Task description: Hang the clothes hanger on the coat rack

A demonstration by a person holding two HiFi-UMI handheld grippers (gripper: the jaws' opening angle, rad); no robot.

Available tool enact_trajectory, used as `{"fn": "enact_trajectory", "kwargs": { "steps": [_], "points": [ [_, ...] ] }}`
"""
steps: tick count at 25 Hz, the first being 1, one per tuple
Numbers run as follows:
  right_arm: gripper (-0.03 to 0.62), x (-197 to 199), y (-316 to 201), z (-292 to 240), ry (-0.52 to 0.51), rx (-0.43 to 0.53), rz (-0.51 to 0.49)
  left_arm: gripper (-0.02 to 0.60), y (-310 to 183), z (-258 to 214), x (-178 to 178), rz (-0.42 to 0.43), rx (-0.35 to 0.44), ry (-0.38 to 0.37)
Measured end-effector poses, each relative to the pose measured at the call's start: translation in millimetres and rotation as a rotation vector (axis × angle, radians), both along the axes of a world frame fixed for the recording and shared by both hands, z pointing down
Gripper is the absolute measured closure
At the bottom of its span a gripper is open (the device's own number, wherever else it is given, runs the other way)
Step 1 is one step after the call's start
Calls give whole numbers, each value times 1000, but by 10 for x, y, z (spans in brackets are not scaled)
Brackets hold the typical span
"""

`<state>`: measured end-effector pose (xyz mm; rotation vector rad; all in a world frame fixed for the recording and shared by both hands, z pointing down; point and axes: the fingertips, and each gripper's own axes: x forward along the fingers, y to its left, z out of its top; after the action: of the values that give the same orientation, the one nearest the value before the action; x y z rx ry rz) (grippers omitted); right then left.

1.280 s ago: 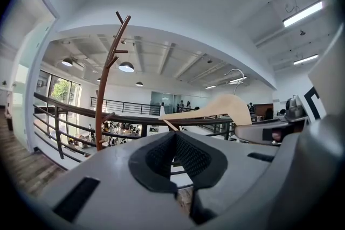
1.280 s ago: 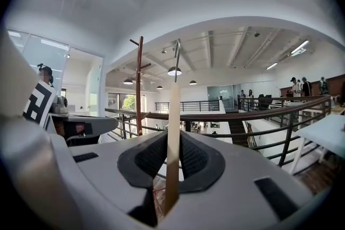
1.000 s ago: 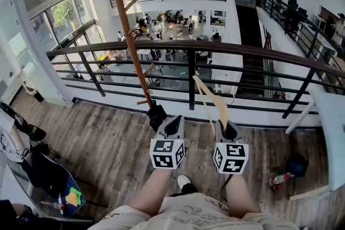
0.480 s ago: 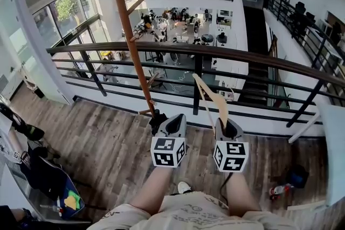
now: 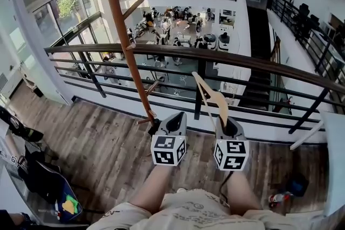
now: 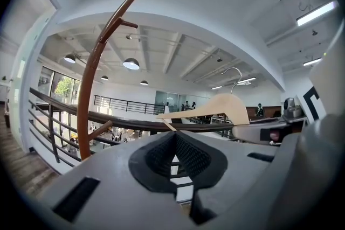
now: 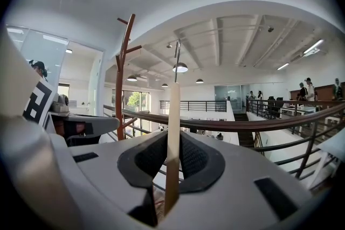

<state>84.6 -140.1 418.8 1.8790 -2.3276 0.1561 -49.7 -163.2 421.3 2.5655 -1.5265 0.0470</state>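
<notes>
A tall brown coat rack (image 5: pixel 126 40) with short side pegs stands on the wood floor just ahead and to the left. It also shows in the left gripper view (image 6: pixel 86 94) and the right gripper view (image 7: pixel 119 99). My right gripper (image 5: pixel 229 125) (image 7: pixel 173 134) is shut on the shoulder of a pale wooden clothes hanger (image 5: pixel 213 97) (image 7: pixel 173 110). The hanger stands upright with its metal hook on top, and its arm is also seen in the left gripper view (image 6: pixel 226 107). My left gripper (image 5: pixel 172 122) (image 6: pixel 175 137) holds nothing, jaws together, close to the rack's base.
A black railing with a brown handrail (image 5: pixel 242 62) runs across right behind the rack, with a drop to a lower office floor beyond. A dark bag (image 5: pixel 46 180) lies at lower left. A red bottle (image 5: pixel 277 197) and a white table edge (image 5: pixel 334 169) are at right.
Both grippers and the hanger have moved forward toward the rack and railing. The rack's base now lies right beside the left gripper. The grip on the hanger is the same.
</notes>
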Motion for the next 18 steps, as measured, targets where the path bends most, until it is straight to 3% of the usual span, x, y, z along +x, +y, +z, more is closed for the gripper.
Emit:
{"fn": "enact_trajectory", "kwargs": {
  "steps": [8,18],
  "points": [
    [540,41,-462,44,-11,10,6,577,-486,32,54,8,2,8],
    [540,-7,-621,115,-13,-14,-39,578,-627,78,52,-16,-20,4]
  ]
}}
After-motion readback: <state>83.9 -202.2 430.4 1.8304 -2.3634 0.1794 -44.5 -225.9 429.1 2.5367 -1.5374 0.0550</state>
